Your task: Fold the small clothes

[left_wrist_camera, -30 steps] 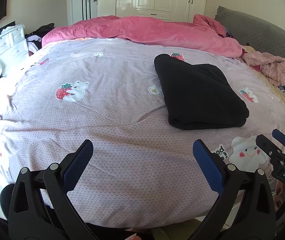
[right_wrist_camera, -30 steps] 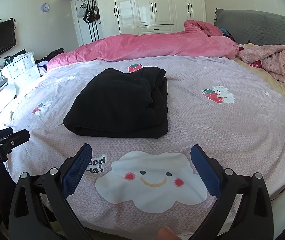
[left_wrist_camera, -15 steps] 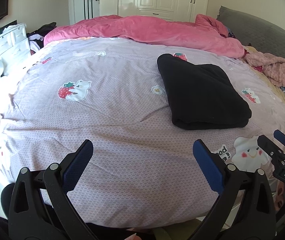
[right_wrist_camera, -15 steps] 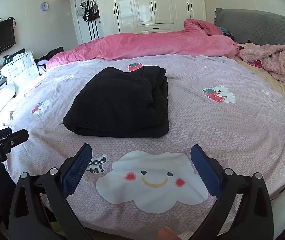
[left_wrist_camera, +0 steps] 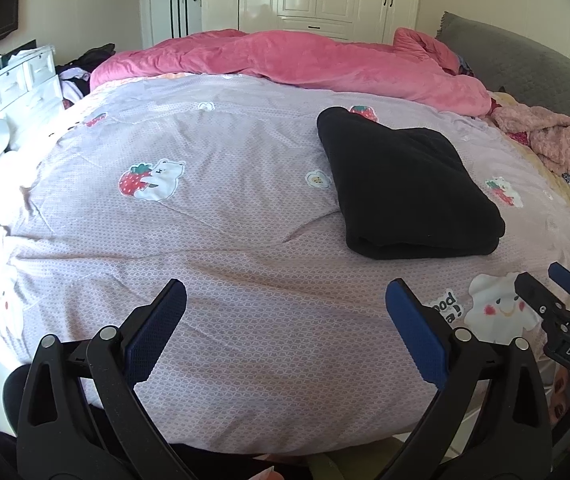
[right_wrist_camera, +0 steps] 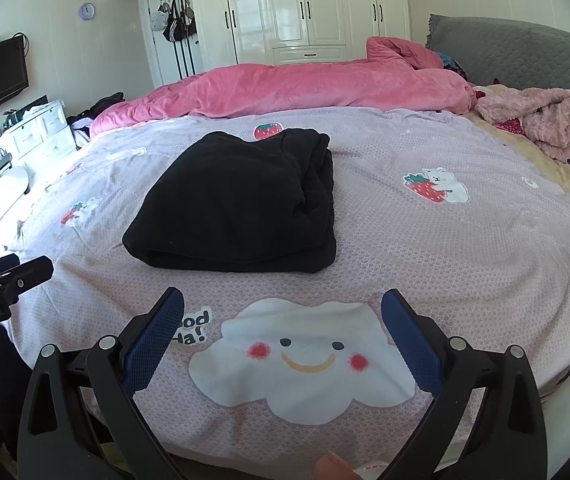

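Legible text found at three places. The right gripper (left_wrist_camera: pixel 565 292), seen from the left wrist view, carries a white label reading "DAS"; the left gripper (right_wrist_camera: pixel 9 276), seen from the right wrist view, carries white lettering cut off at the edge, reading "enRobot.AI" as far as can be told. The sheet (right_wrist_camera: pixel 405 240) bears a partly hidden print (right_wrist_camera: pixel 193 326) beside the cloud, reading "ood" over "a!".

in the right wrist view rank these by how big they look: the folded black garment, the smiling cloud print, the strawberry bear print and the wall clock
1. Smiling cloud print and folded black garment: look about alike; the cloud is nearer, so I won't rank them.
2. Strawberry bear print.
3. Wall clock, farthest away.
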`<state>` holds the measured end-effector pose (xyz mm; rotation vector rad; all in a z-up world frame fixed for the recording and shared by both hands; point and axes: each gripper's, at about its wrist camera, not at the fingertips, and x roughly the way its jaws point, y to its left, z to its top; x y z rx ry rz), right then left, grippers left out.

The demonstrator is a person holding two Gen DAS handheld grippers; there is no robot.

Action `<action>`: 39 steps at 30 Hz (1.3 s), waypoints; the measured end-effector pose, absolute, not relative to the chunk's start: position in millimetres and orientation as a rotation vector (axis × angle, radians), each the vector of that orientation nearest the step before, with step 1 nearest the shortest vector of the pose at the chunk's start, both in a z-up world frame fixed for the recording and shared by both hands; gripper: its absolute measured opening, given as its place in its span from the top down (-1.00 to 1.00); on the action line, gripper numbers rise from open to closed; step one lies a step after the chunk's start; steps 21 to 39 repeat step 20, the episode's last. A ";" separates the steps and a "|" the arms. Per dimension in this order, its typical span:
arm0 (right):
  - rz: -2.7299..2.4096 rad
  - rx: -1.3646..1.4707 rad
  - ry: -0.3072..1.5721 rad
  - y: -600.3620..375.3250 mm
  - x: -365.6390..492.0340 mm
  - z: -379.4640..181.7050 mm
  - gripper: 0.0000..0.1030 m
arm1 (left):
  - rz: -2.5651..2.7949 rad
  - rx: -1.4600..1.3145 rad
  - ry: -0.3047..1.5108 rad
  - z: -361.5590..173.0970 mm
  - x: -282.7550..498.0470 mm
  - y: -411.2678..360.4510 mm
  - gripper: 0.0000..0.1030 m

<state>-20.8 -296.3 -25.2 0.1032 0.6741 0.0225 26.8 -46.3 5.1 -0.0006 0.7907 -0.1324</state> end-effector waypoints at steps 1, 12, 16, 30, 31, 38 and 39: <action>0.020 0.107 0.676 -297.1 -21.3 -26.0 -0.91 | -0.131 -0.001 0.793 5.4 26.9 -46.1 -0.82; -0.236 0.193 0.677 -350.4 -28.3 -28.5 -0.91 | -0.089 -0.127 0.838 4.3 48.5 1.1 -0.82; -0.550 0.293 0.622 -433.4 -54.4 -34.4 -0.91 | 0.051 -0.205 0.914 -9.2 90.7 82.0 -0.82; -0.939 0.432 0.675 -543.7 -107.1 -59.9 -0.91 | 0.289 -0.205 0.934 -19.3 133.2 184.7 -0.82; -0.939 0.432 0.675 -543.7 -107.1 -59.9 -0.91 | 0.289 -0.205 0.934 -19.3 133.2 184.7 -0.82; -0.939 0.432 0.675 -543.7 -107.1 -59.9 -0.91 | 0.289 -0.205 0.934 -19.3 133.2 184.7 -0.82; -0.939 0.432 0.675 -543.7 -107.1 -59.9 -0.91 | 0.289 -0.205 0.934 -19.3 133.2 184.7 -0.82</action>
